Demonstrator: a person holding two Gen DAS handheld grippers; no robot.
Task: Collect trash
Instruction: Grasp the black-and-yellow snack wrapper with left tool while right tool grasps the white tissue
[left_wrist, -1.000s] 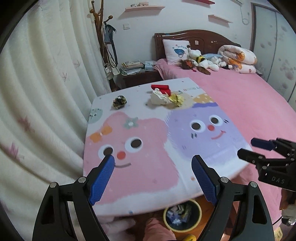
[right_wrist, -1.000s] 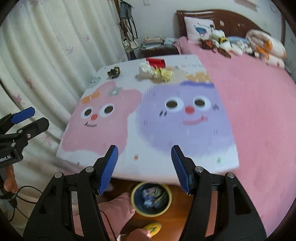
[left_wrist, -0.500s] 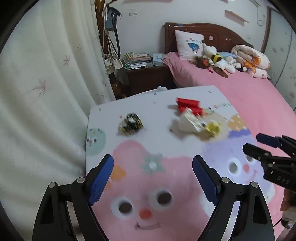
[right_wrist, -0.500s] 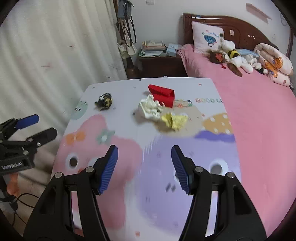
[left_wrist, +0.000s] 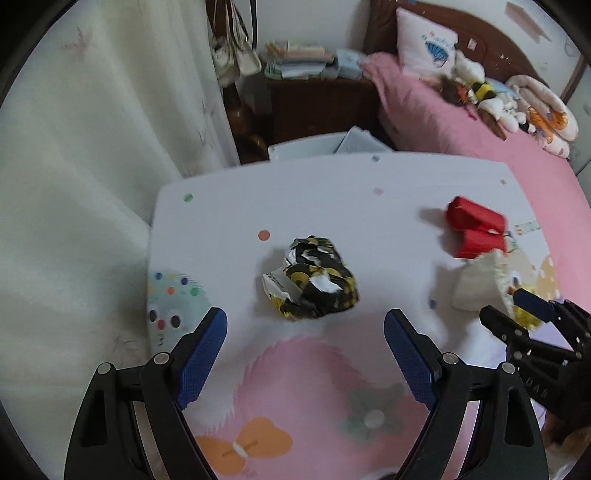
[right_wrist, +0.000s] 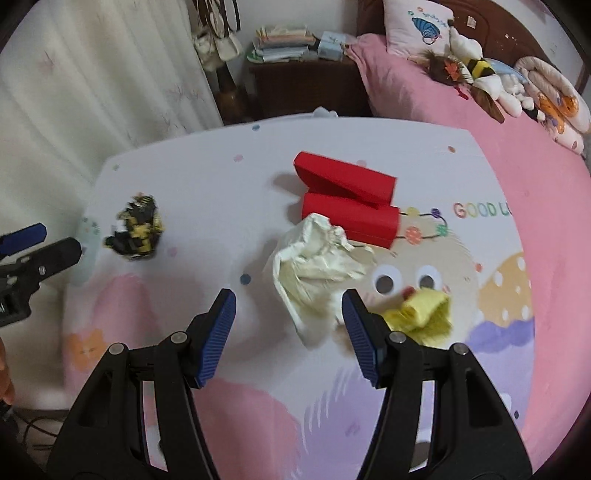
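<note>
A crumpled black-and-yellow wrapper lies on the cartoon-print table. My left gripper hangs open just short of it, nothing between its fingers. The same wrapper shows at the left in the right wrist view. A crumpled white paper lies just ahead of my open right gripper, its near edge reaching between the fingertips without touching the pads. Behind it sits a red folded box; to its right lies a yellow scrap. The right gripper also enters the left wrist view.
A white curtain hangs at the left of the table. A pink bed with soft toys runs along the right. A dark nightstand with stacked books stands beyond the table's far edge.
Both grippers have swept forward and down across the table, from its near edge to the trash at the far end. The bin under the table has left view. Both stay open.
</note>
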